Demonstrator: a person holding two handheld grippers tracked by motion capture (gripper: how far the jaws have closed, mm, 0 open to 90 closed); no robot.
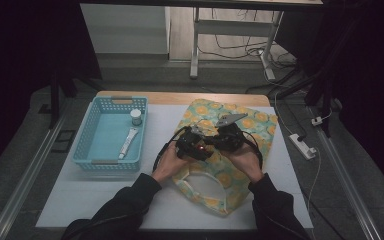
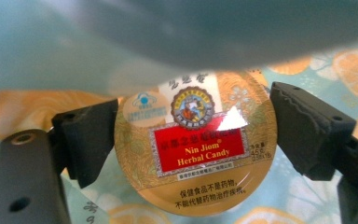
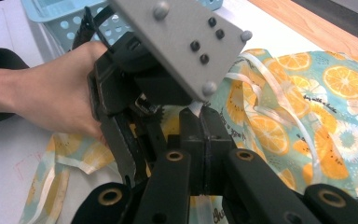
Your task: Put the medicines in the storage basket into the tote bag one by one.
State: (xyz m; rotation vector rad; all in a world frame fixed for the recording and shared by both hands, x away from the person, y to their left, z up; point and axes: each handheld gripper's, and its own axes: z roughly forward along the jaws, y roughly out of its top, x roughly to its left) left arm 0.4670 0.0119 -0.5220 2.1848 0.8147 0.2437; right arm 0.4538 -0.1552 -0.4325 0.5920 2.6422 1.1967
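A round gold tin [image 2: 196, 149] labelled Nin Jiom Herbal Candy sits between the pads of my left gripper [image 2: 193, 126], which press on its two sides. Orange-print fabric of the bag [image 2: 354, 70] lies under it, and a blurred fold of fabric hangs just above. The bag [image 1: 250, 125] lies on the white table. Both grippers meet over its middle, the left gripper [image 1: 196, 144] beside the right gripper [image 1: 228, 137]. The right gripper [image 3: 200, 121] is shut on the bag's white strap [image 3: 196, 106]. The left gripper [image 3: 121, 88], in a hand, stands close in front of it.
A light blue basket [image 1: 87, 135] stands at the table's left and holds a white tube [image 1: 128, 142] and a small jar [image 1: 136, 117]. A power strip [image 1: 302, 146] lies on the floor at the right. Desk legs and cables stand beyond the far edge.
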